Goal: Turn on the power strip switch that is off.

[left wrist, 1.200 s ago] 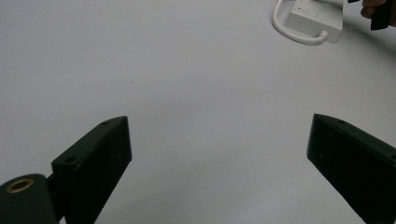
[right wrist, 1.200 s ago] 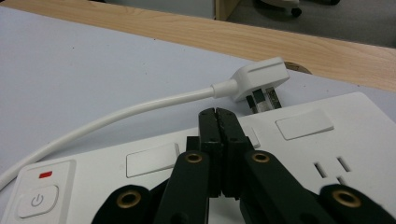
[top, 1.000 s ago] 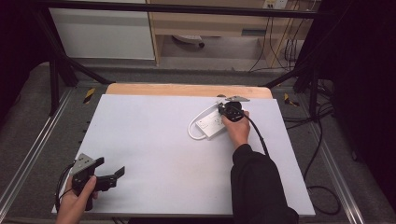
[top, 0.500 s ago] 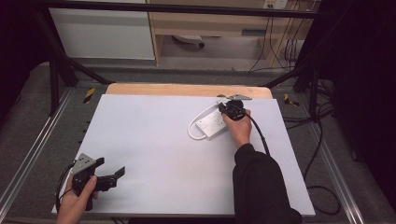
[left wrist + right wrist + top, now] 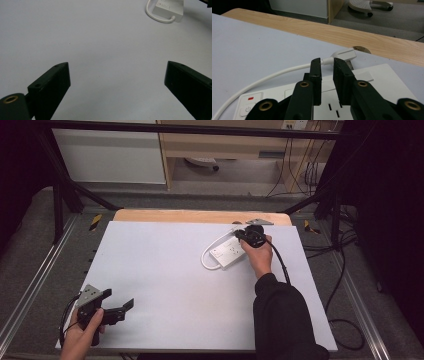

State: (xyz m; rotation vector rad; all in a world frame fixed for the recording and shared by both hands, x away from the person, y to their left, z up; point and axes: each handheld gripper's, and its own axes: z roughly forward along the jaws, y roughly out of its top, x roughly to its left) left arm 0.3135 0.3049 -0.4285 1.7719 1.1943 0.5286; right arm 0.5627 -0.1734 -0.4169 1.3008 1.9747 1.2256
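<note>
Right gripper view: the right gripper sits over the power strip, jaws a narrow gap apart and just been opening, with the white cord running behind their tips near the plug; nothing is pinched, so this reads as a release after handling the cord, and the next move probably calls for a straight lift clear of the strip. The strip lies at the far right of the tabletop, close to the wooden edge, with wide bare room toward the left gripper, which rests near the front left corner, jaws wide and empty.
</note>
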